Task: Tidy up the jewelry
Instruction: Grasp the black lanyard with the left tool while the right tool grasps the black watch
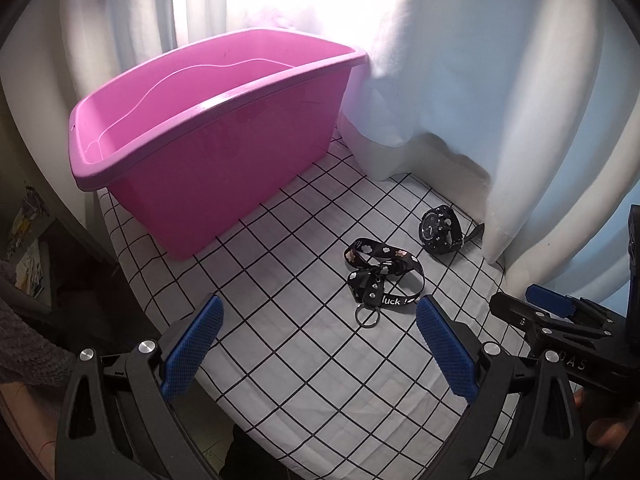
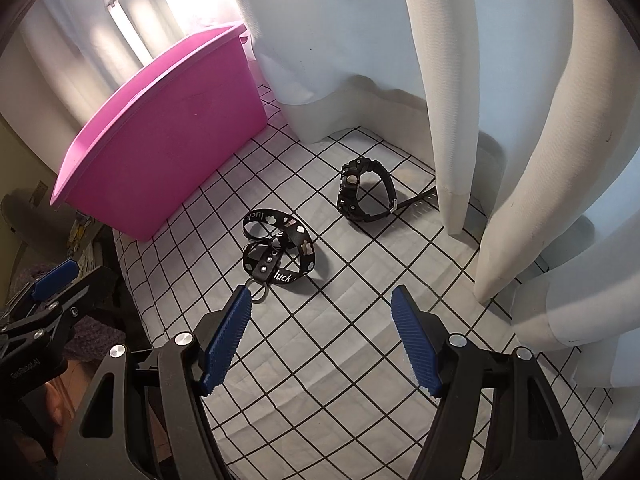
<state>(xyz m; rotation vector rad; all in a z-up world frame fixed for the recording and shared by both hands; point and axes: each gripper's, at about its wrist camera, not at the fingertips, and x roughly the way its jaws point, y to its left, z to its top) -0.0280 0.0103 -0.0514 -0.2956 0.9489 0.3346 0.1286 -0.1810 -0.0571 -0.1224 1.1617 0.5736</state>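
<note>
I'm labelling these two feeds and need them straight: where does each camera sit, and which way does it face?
Left wrist: on the left gripper, angled down at the pink tub; open jaws, sleeve.
Right wrist: on the right gripper, angled down at the watch; open jaws.
Shared: tub, watch, lanyard, checked cloth, curtain.

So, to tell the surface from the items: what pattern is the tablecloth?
White with a thin black grid, on the tablecloth, clearest in the right wrist view.

Both hand-held tools, the left gripper (image 1: 318,322) and the right gripper (image 2: 321,312), are matte black plastic frames with round silver screws, ribbed blue pads lining the jaws and faint white lettering, held beside a fuzzy grey knitted sleeve (image 1: 24,344).
</note>
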